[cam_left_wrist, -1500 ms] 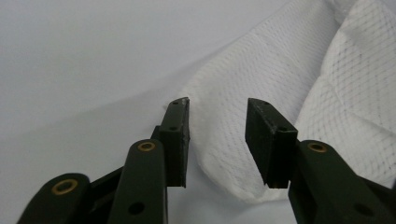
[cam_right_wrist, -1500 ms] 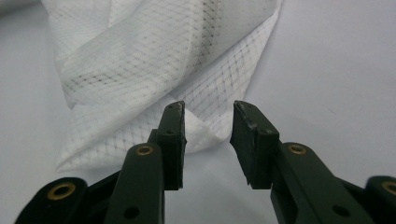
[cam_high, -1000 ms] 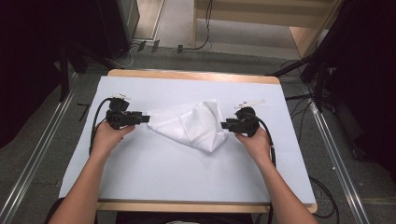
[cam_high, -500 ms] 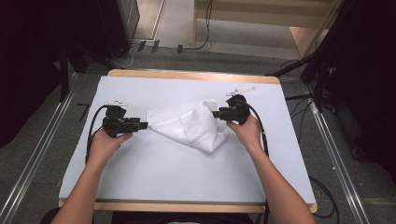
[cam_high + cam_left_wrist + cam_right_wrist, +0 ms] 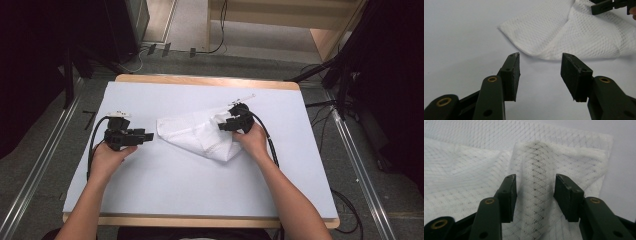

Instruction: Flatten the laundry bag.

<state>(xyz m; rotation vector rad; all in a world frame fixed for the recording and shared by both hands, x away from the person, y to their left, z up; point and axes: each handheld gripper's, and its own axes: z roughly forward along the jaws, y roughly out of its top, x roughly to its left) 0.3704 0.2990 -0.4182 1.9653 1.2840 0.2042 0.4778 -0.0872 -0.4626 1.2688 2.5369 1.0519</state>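
Note:
A white mesh cloth (image 5: 197, 136) lies rumpled in the middle of the table, its right part folded over. My left gripper (image 5: 150, 135) rests on the sheet just left of the cloth's left corner (image 5: 506, 27). Its jaws (image 5: 540, 56) are open with nothing between them. My right gripper (image 5: 223, 125) is on the cloth's right part and also appears at the far end of the left gripper view (image 5: 609, 6). Its jaws (image 5: 535, 177) have just been closing a little. They stand wide apart, with a raised fold of mesh (image 5: 535, 162) between them, not squeezed.
A pale sheet (image 5: 200, 200) covers the wooden table, whose rim (image 5: 200, 80) shows at the far side. Black cables trail from both grippers. Metal rails (image 5: 360, 165) run along the floor on both sides, and dark equipment stands at the back left.
My right gripper has moved left from the cloth's right corner onto the cloth, and that side is now folded over. My left gripper has slid slightly left, away from the cloth.

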